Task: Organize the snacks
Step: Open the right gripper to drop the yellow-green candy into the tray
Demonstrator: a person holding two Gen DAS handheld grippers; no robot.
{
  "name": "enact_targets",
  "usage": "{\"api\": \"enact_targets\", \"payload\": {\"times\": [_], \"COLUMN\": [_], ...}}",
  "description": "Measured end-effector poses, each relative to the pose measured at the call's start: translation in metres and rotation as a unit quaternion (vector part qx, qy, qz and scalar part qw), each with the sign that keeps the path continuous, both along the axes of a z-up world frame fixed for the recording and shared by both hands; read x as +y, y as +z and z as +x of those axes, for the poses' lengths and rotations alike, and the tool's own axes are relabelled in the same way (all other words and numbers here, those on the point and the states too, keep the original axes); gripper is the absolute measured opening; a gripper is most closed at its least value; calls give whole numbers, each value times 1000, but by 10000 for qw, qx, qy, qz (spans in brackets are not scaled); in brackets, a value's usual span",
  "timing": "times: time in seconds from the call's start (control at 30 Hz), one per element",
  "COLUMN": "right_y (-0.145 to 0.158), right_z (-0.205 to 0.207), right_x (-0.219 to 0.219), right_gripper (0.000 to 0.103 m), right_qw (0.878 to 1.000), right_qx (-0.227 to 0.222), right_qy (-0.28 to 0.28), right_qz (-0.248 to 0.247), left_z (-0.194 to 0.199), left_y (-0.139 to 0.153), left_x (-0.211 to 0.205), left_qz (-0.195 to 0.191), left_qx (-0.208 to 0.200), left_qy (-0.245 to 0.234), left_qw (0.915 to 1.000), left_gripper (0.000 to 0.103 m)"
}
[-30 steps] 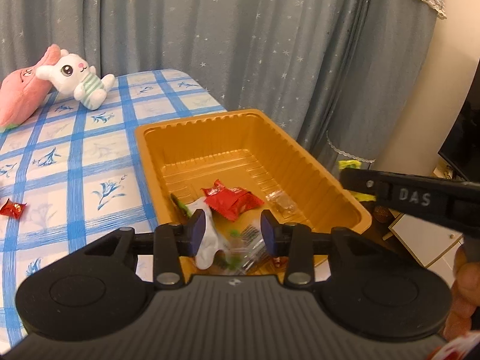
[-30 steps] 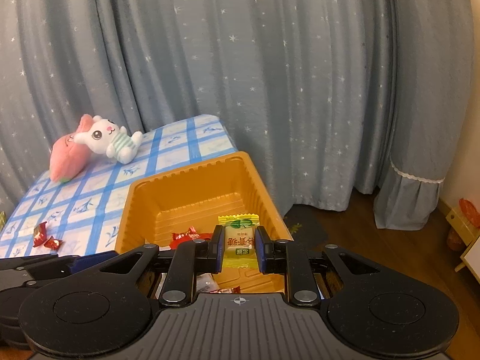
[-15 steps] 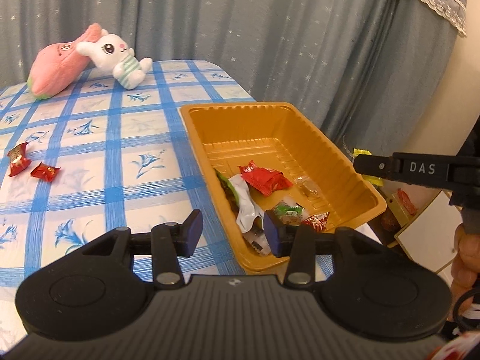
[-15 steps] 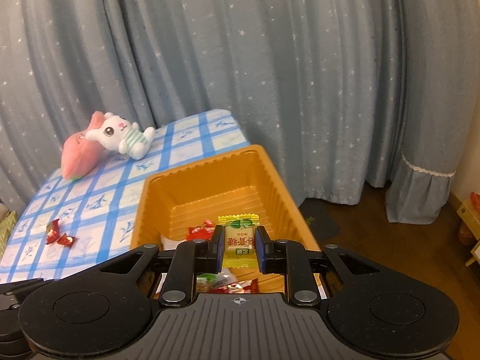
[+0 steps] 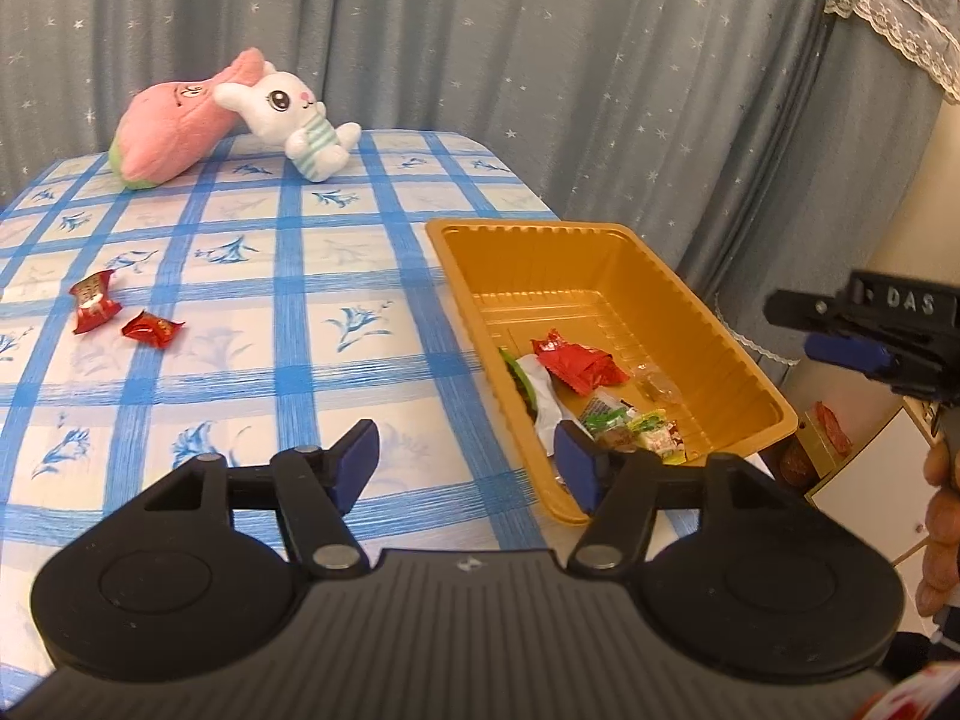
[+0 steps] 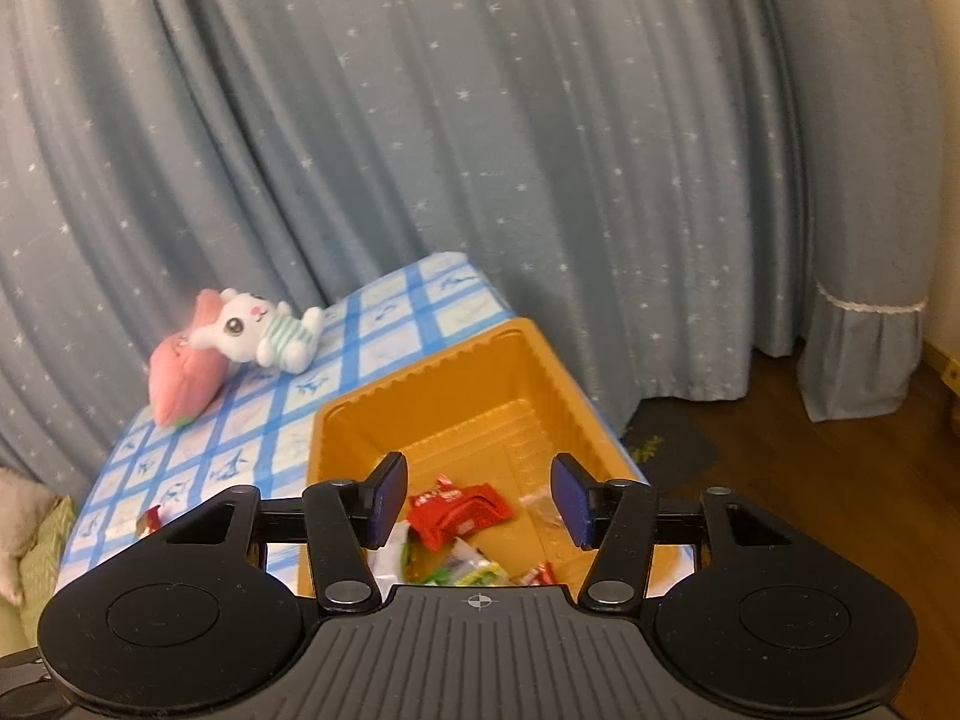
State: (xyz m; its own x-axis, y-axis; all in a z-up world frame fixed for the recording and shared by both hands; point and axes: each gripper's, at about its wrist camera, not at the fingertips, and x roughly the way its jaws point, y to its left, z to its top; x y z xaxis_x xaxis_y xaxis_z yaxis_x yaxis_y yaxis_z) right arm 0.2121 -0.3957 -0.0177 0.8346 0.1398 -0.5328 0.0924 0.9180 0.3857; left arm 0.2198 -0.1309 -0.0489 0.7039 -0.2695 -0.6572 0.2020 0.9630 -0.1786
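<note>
An orange tray [image 5: 600, 240] sits at the right edge of the blue-checked tablecloth [image 5: 288, 360]. It holds a red packet [image 5: 579, 366], a white wrapper [image 5: 540, 390], a yellow-green packet [image 5: 654, 432] and other small sweets. Two red candies [image 5: 93, 303] [image 5: 151, 329] lie on the cloth at the left. My left gripper [image 5: 465, 456] hovers over the cloth by the tray's near left corner, its jaws opening with nothing between them. My right gripper [image 6: 478, 486] hangs over the tray [image 6: 420, 384], jaws opening and empty, above the red packet [image 6: 456, 510] and the yellow-green packet [image 6: 480, 573].
A white plush rabbit [image 5: 288, 114] and a pink plush [image 5: 171, 126] lie at the table's far end against a grey-blue curtain [image 5: 540, 60]. Beyond the tray the table drops off to a white cabinet [image 5: 864, 474] and wooden floor [image 6: 780, 450]. A person's hand [image 5: 942, 510] shows at right.
The right gripper's jaws spread and the yellow-green packet they held dropped into the tray. The left gripper drew back from the tray toward the cloth and its jaws widened.
</note>
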Motion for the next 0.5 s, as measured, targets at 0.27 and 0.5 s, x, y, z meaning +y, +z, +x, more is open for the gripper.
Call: {"api": "enact_targets", "payload": {"times": [0.27,0.5], "right_y": [-2,-4], "right_z": [-31,-56], "right_x": [12,36], "right_gripper": [53,53], "right_qw": [9998,9994], "right_qx": [170,295], "right_qy": [-39,114], "right_qz": [-114,-139], "left_z": [-16,-35], "left_y": [8,17], "left_x": [21,41], "left_qz": [-70,-71], "left_qx": [-16,-103], "left_qy": [96,221], "left_qw": [9999,9997], "left_gripper": [80,86]}}
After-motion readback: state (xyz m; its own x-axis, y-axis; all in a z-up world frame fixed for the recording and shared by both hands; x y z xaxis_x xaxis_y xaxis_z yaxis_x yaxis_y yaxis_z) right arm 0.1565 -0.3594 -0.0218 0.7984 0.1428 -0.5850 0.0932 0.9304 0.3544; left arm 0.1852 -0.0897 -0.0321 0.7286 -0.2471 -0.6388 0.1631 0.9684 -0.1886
